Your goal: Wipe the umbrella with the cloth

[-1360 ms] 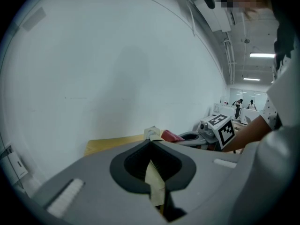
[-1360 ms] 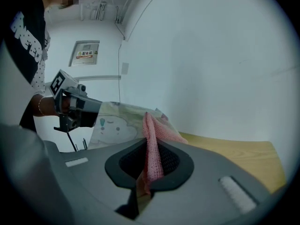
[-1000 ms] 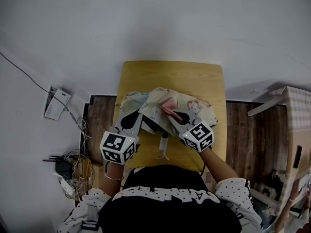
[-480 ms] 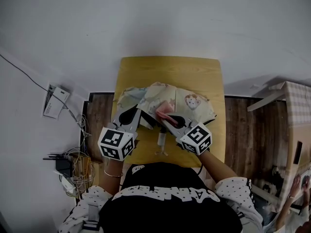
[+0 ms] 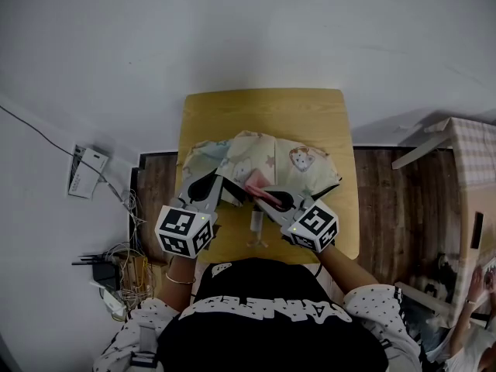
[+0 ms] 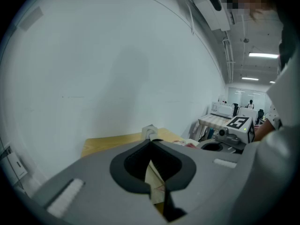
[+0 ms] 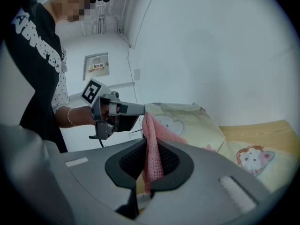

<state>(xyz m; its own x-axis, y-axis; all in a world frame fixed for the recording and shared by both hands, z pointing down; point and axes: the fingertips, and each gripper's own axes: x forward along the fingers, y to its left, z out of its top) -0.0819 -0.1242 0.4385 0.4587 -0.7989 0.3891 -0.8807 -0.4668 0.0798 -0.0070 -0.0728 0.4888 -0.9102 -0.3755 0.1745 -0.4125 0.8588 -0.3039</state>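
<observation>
Umbrella [image 5: 298, 161]: cartoon print, lies crumpled across middle of worktop [image 5: 263, 107], handle [image 5: 258, 225] toward near edge.

Cloth [image 7: 151, 144]: pink, gripped by right hand-held gripper [image 5: 262, 196], jaws clenched on it. Cloth sits at umbrella's near side; contact not sure.

Left hand-held gripper [image 5: 223, 191]: jaws clamped on umbrella edge, pinning it.

Step, as I judge: wiping stroke.

Next: drag cloth across fabric with light pressure. Left grip firm, so fabric does not bunch.
</observation>
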